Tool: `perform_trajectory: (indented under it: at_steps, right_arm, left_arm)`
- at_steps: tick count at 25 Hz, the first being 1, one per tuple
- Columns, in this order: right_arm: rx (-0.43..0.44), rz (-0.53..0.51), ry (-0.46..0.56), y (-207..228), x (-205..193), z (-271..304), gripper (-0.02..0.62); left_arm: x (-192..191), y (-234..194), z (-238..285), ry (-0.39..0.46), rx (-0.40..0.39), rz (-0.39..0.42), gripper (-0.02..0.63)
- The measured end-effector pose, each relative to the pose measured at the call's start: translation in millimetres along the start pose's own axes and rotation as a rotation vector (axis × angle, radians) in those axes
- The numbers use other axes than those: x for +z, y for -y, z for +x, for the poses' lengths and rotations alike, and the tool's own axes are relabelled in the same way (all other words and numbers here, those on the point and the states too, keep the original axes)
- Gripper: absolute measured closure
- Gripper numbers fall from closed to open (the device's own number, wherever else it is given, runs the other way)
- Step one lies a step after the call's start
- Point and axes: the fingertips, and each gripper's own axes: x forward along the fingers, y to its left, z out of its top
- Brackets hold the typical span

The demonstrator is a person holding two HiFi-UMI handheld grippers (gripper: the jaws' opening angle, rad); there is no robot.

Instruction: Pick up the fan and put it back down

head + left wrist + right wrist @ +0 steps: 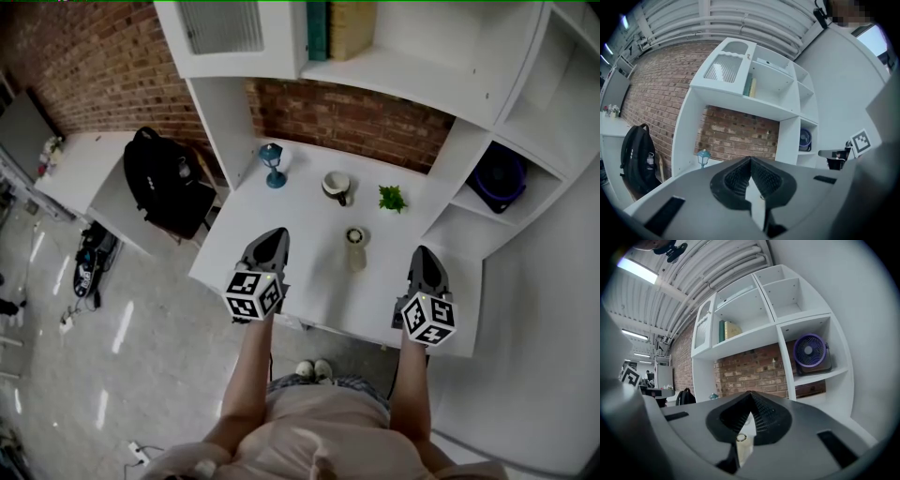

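A purple desk fan (499,176) stands in the low right cubby of the white shelf unit, also visible in the right gripper view (811,351) and, small, in the left gripper view (805,139). My left gripper (272,234) hovers over the desk's front left, jaws shut and empty (750,159). Near the desk's front right, my right gripper (422,251) is likewise shut on nothing (750,393). Both point level toward the shelves, well short of the fan. A small beige handled object (355,247) lies on the desk between them.
On the white desk (300,281) stand a blue lantern (273,165), a mug (337,187) and a small green plant (392,198). Books sit on the upper shelf (339,28). A black backpack (167,183) leans at the left by a side table.
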Motion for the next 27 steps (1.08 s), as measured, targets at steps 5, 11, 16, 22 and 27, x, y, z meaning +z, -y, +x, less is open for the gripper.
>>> perform_trajectory:
  at_steps: [5, 11, 16, 22, 27]
  right_arm:
    - [-0.017, 0.009, 0.001, 8, -8, -10, 0.581]
    - [-0.009, -0.004, -0.009, 10, -6, -10, 0.581]
    - [-0.001, -0.006, -0.023, 9, -10, -8, 0.581]
    - [-0.009, -0.005, -0.04, 14, -11, -8, 0.581]
    - [-0.007, -0.008, -0.049, 12, -12, -9, 0.581]
  left_arm:
    - [-1, 3, -4, 0.006, 0.003, 0.005, 0.578]
    - [2, 6, -6, 0.022, 0.01, 0.005, 0.578]
    - [0, 4, -7, 0.02, 0.015, 0.003, 0.578]
    - [-3, 7, -4, 0.019, 0.007, -0.012, 0.578]
    - [-2, 9, -4, 0.015, 0.001, -0.019, 0.578]
